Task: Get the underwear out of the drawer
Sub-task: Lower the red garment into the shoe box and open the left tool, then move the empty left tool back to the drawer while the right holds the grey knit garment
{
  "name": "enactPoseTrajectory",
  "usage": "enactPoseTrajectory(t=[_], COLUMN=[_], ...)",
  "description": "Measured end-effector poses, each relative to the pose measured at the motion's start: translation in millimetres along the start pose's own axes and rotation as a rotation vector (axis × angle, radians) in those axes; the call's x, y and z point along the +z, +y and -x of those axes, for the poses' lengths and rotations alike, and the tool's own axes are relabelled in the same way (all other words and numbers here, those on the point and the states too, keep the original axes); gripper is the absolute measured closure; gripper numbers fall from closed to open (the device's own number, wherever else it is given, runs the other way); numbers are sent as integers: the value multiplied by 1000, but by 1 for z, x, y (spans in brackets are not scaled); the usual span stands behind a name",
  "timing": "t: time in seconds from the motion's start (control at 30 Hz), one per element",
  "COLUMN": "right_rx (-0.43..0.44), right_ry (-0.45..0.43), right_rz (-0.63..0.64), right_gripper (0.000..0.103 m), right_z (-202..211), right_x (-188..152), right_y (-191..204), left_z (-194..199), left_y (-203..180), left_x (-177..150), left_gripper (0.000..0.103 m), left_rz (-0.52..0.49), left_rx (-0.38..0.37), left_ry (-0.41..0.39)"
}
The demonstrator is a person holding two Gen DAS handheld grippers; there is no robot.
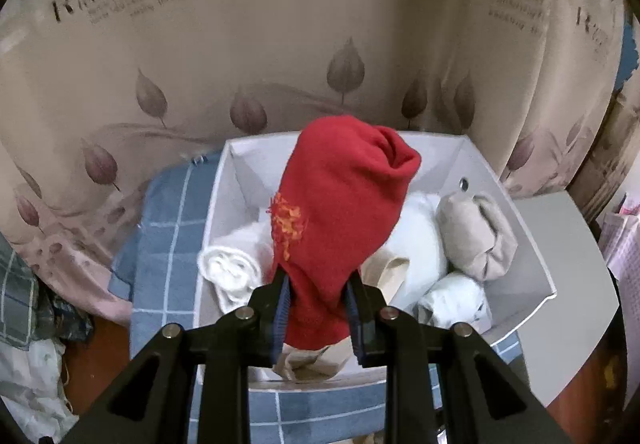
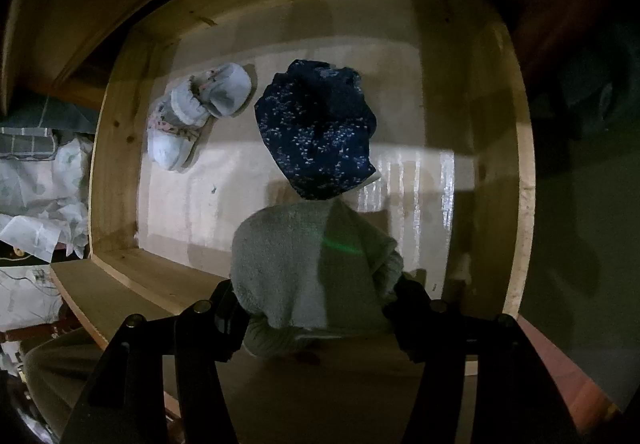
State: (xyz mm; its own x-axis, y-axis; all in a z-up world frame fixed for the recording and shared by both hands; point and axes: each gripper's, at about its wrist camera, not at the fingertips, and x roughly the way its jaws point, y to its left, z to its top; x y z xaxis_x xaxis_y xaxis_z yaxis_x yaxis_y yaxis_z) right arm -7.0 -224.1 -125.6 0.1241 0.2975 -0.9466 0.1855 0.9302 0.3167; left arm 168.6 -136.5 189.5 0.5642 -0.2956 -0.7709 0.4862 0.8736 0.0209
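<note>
In the left wrist view my left gripper (image 1: 318,300) is shut on a rolled red garment (image 1: 344,203) with an orange tuft, held above a white box (image 1: 532,244) that holds white and beige rolled clothes. In the right wrist view my right gripper (image 2: 316,308) is closed around a pale grey-green rolled garment (image 2: 312,264) at the front of the open wooden drawer (image 2: 116,163). A dark blue speckled roll (image 2: 320,131) and a pale floral roll (image 2: 196,111) lie further back on the drawer floor.
The white box sits on a blue checked cloth (image 1: 168,236) in front of a leaf-print curtain (image 1: 240,43). A white surface (image 1: 576,256) lies right of the box. Crumpled clothes and papers (image 2: 36,195) lie left of the drawer.
</note>
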Motion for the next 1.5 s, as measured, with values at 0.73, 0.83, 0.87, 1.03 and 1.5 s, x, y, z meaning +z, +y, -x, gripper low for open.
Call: enactPoseTrajectory(t=[0.73, 0.83, 0.87, 1.03, 1.5], right_rx=[26, 35, 34, 50, 110], right_ry=[-9, -14, -15, -32, -161], right_rz=[0, -17, -18, -24, -17], right_gripper=[46, 46, 46, 46, 46], right_z=[2, 3, 3, 7, 32], right_x=[0, 2, 2, 5, 9], right_y=[3, 0, -1, -1, -1], left_z=[-10, 1, 6, 27, 54], left_y=[-5, -3, -3, 0, 48], left_x=[-17, -19, -21, -33, -175], left_gripper=[59, 56, 56, 55, 55], left_rz=[3, 7, 2, 16, 197], left_rx=[76, 73, 78, 92, 156], left_ry=[8, -16, -22, -48, -72])
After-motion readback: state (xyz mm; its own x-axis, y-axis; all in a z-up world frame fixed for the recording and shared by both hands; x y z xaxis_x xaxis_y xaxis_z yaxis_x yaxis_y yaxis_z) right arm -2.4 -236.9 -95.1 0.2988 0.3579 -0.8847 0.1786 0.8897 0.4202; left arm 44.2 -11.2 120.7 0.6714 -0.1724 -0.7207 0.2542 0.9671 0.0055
